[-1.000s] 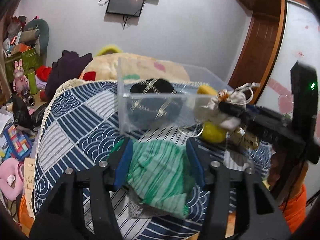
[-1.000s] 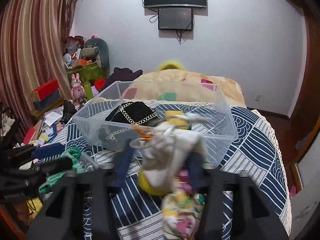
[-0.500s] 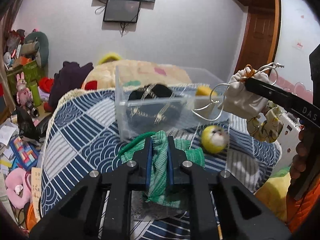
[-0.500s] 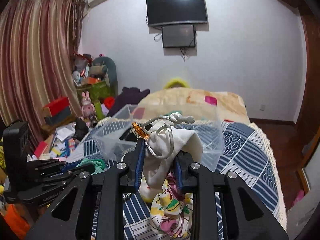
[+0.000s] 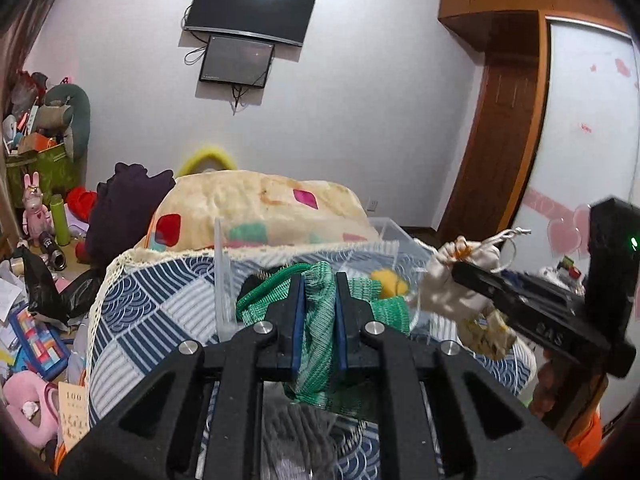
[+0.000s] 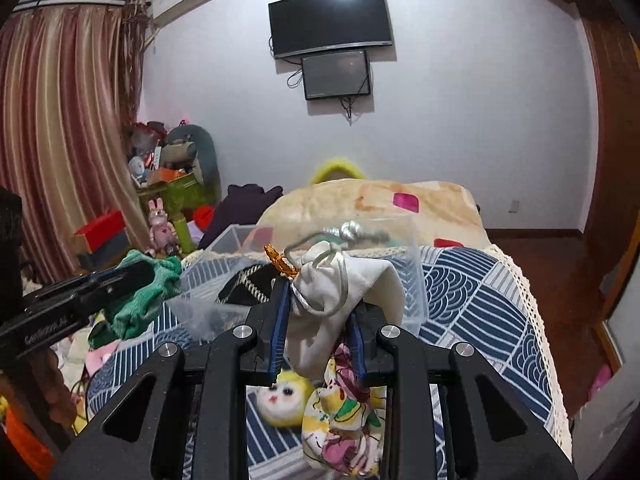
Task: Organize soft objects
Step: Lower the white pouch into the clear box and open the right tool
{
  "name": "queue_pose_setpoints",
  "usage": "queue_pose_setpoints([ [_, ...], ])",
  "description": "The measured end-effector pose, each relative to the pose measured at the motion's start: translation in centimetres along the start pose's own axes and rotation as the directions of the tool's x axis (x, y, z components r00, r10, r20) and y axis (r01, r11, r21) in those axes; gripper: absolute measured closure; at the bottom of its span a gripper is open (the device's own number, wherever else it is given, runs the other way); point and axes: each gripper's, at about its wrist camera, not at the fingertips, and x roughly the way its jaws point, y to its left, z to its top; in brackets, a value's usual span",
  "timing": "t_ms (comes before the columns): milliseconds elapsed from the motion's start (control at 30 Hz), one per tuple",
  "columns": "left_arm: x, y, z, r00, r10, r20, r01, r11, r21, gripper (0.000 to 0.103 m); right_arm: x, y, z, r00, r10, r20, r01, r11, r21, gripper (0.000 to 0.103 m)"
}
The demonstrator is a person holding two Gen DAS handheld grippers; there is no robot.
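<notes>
My left gripper (image 5: pixel 319 312) clamped on a green knit cloth (image 5: pixel 320 332), my right gripper (image 6: pixel 318 320) pinching a white drawstring pouch (image 6: pixel 340 300), clear plastic bin (image 6: pixel 412 280) just beyond on the bed (image 6: pixel 480 300)

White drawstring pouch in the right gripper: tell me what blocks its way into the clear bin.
Nothing visible blocks it. The right gripper holds the white drawstring pouch just in front of the clear bin, whose top is open. Only the near wall has to be cleared. A black chained bag lies inside, leaving room beside it.
</notes>
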Motion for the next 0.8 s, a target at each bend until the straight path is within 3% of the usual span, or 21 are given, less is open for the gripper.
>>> queue_pose_setpoints([
  [167,2.9,0.7,1.5,0.999,0.029,-0.015,-0.029,0.999,-0.019,0.090,0.8,0.1,1.3,1.000,-0.015,0.028,0.015,1.000,0.005,0.079],
  [400,6.9,1.3,1.1,0.995,0.053,-0.087,-0.055,0.998,-0.022,0.090,3.7,1.5,2.3,1.000,-0.002,0.004,0.003,1.000,-0.029,0.079],
  [633,9.2,2.1,0.6,0.988,0.033,-0.148,-0.040,0.998,-0.040,0.090,7.4,1.9,2.0,0.995,0.024,-0.093,-0.029,0.998,-0.055,0.079],
  [800,9.3,2.1,0.7,0.989,0.024,-0.149,-0.032,0.998,-0.050,0.090,8.8,2.7,1.5,0.989,0.026,-0.143,-0.040,0.994,-0.099,0.078],
])
